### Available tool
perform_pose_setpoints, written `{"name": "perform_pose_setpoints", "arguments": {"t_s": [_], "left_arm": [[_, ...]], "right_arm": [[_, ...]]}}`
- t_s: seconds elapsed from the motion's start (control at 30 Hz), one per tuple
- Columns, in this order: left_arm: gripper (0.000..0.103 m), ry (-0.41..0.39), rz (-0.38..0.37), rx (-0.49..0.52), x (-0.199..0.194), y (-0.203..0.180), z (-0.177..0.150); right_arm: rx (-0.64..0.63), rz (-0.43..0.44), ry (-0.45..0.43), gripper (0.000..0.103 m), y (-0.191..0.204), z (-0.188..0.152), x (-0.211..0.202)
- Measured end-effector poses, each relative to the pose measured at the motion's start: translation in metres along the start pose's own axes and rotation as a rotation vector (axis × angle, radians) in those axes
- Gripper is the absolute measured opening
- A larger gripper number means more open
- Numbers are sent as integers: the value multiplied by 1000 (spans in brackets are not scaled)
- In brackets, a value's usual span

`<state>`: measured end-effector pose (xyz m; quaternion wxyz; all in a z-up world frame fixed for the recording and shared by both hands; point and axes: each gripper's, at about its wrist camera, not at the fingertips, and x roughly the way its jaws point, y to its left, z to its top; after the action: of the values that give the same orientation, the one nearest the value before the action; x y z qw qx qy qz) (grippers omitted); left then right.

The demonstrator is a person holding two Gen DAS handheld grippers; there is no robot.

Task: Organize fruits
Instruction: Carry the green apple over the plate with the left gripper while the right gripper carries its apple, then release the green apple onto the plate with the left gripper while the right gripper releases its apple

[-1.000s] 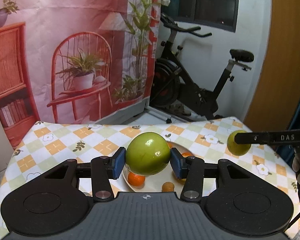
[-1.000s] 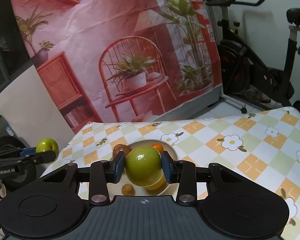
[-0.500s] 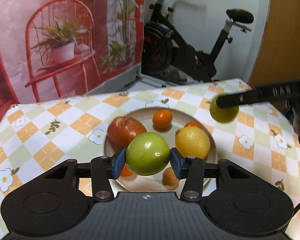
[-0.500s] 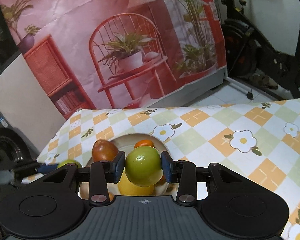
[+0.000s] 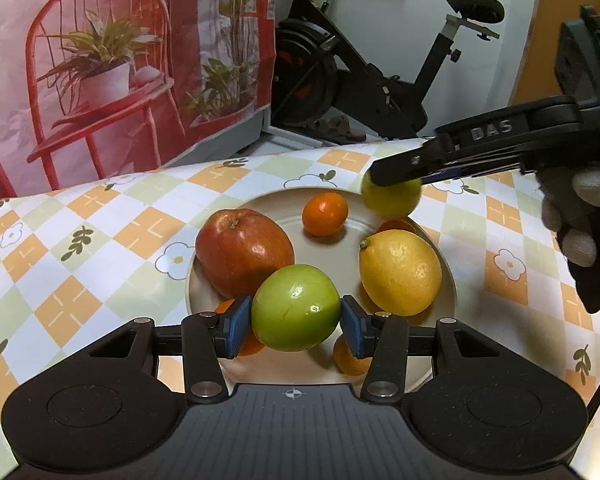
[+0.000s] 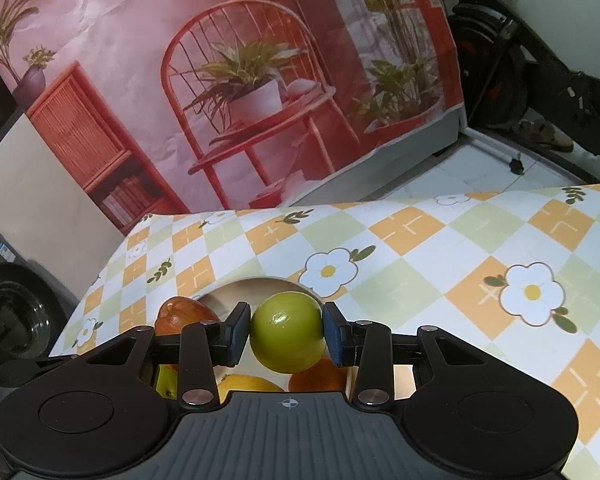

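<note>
Checkered tablecloth [image 5: 100, 240] carries the plate [image 5: 284, 372]; the left gripper [image 5: 296, 322], clamped on a green apple [image 5: 296, 312], hangs over the plate's near side; the right gripper [image 6: 286, 334], clamped on a smaller green fruit [image 6: 286, 332], hangs over its far rim, lemon [image 5: 400, 272] between them.

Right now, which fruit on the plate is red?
The apple at the plate's left side; the lemon is yellow, the small citrus orange.
</note>
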<state>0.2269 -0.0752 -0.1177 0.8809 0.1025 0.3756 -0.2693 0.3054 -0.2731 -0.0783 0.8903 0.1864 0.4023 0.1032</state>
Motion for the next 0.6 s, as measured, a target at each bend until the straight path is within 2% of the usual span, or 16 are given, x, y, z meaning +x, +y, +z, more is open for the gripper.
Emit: {"name": "perform_pose_setpoints", "arguments": {"t_s": [0.3, 0.4, 0.6], "left_arm": [[51, 1, -10, 13, 2, -3, 3], [54, -1, -14, 2, 3, -2, 5], [54, -11, -7, 4, 1, -3, 6]], "right_arm": [[46, 6, 13, 37, -5, -1, 14], [54, 6, 13, 37, -6, -1, 14], [52, 8, 8, 41, -3, 1, 11]]}}
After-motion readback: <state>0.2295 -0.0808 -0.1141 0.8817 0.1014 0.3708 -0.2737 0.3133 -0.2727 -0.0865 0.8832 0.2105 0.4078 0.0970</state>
